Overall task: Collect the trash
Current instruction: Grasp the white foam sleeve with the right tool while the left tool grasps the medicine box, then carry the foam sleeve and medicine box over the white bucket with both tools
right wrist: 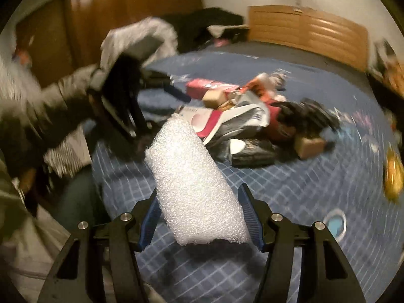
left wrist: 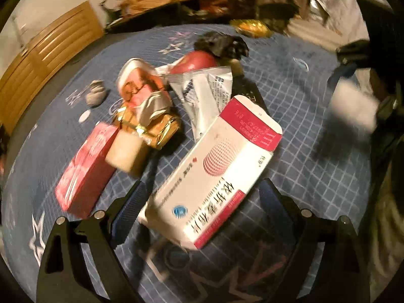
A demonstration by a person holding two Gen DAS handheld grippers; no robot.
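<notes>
White foam wrap (right wrist: pixel 195 186), a pebbled, rolled sheet, stands tilted between the right gripper (right wrist: pixel 200 221) pads, gripped above the blue checked bedspread (right wrist: pixel 290 192); left gripper (left wrist: pixel 202 202) gapes wide around a white-and-red medicine box (left wrist: pixel 214 174) at the near end of the trash pile, not clamping it.

Two fisheye views, each looking forward and down along a gripper's fingers at a blue checked bedcover (left wrist: pixel 303 96). The left wrist view sits close above a white and red box (left wrist: pixel 214 171). The right wrist view faces the same trash pile (right wrist: pixel 252 126) from farther back, toward a wooden headboard (right wrist: pixel 308 30).
</notes>
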